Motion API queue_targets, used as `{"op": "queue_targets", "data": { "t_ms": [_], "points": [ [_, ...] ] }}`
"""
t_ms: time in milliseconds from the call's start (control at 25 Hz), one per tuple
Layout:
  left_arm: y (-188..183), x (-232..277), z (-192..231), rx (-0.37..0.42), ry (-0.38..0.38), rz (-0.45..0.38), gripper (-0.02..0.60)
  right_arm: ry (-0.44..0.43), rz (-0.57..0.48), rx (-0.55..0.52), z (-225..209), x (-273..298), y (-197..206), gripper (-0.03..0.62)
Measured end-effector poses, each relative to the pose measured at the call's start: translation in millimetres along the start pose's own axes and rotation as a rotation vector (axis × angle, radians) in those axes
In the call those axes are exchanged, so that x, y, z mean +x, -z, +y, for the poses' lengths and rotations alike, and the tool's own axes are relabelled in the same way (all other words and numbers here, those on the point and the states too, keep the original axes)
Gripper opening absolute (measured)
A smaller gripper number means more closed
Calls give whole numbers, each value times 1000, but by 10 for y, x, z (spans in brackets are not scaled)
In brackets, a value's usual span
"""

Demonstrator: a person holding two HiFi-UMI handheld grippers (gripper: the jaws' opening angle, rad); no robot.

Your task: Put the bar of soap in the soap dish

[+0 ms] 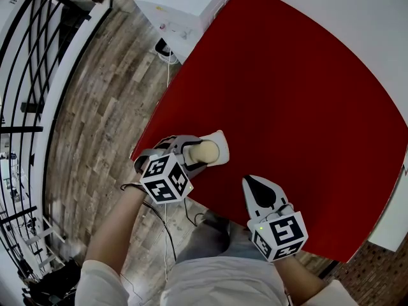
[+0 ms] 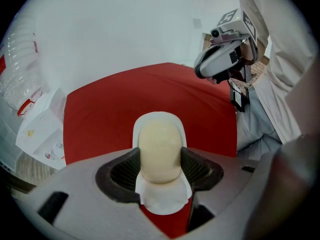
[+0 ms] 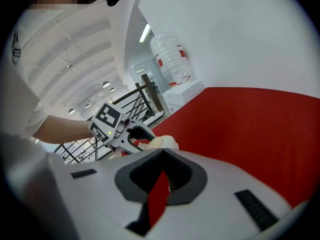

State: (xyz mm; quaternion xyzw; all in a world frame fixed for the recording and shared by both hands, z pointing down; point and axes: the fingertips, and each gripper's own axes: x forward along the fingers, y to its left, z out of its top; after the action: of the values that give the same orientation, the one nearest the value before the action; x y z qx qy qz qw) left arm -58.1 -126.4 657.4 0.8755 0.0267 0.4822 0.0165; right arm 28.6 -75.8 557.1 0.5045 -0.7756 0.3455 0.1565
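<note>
Red over the whole desk (image 1: 287,94), filling the head view from 12 to 5 o'clock. Near its edge at 7 o'clock, the left tool (image 1: 191,155), clamped from both sides on the cream bar of soap (image 1: 205,151). In the left gripper view, a rounded block gripped at its near half between the dark ribbed pads (image 2: 197,169), with the far half sticking out toward 12 o'clock. Directly under it, the white soap dish (image 2: 161,206), lying on the desk, with rim visible past the soap at 12 o'clock and again below it at 6 o'clock. Cannot tell whether resting in the dish or held just above it. At 4 o'clock from the left tool, well apart from soap and dish, the right tool (image 1: 253,185), closed together at the tips and holding nothing, with only a thin red strip of desk visible lower between the pads. Pointing toward 11 o'clock, above the near edge of the desk. Beside the desk at 9 o'clock, wooden floor (image 1: 95,107) and a black railing (image 1: 32,62); at 12 o'clock, a white cabinet (image 1: 185,8). In the right gripper view, at 12 o'clock, a big clear water bottle (image 3: 171,59) on top of that cabinet.
</note>
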Motion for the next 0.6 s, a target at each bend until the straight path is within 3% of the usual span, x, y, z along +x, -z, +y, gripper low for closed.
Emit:
{"op": "queue_targets", "data": {
  "t_ms": [600],
  "points": [
    [8,-10,-22,22,21,-10,264,-6,5,1,9,31,40,5]
  ]
}}
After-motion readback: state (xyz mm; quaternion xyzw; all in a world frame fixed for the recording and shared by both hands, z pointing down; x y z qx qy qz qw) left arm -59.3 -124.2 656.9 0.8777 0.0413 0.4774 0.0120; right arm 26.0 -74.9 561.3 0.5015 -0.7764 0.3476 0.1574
